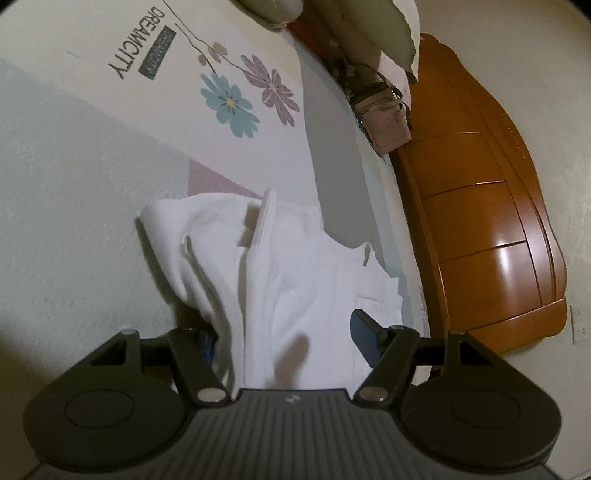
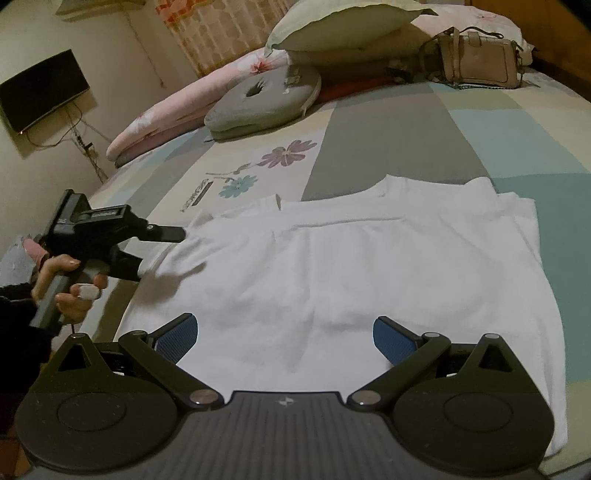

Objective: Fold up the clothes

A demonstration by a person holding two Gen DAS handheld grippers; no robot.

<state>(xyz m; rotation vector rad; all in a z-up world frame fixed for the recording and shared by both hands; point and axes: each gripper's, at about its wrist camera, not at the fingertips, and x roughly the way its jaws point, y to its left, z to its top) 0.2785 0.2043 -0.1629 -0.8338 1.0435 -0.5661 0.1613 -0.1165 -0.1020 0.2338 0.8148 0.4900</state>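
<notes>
A white T-shirt (image 2: pixel 351 266) lies spread flat on the bed, collar towards the pillows. My right gripper (image 2: pixel 286 339) stands open over the shirt's near hem, its blue pads (image 2: pixel 395 341) wide apart with only flat cloth under the gap. At the shirt's left sleeve, a hand holds my left gripper (image 2: pixel 159 254). In the left wrist view the white T-shirt (image 1: pixel 280 266) is bunched between the jaws of the left gripper (image 1: pixel 284 332). The jaws stand wide. Cloth drapes over the left finger and hides it, and the right pad (image 1: pixel 364 332) shows bare.
Pillows (image 2: pixel 343 26), a grey cushion (image 2: pixel 258 99) and a beige handbag (image 2: pixel 480 59) lie at the head of the bed. A wooden headboard (image 1: pixel 480 206) stands behind them. A dark screen (image 2: pixel 40 88) hangs on the left wall. The flowered bedsheet (image 1: pixel 229 99) stretches beyond the shirt.
</notes>
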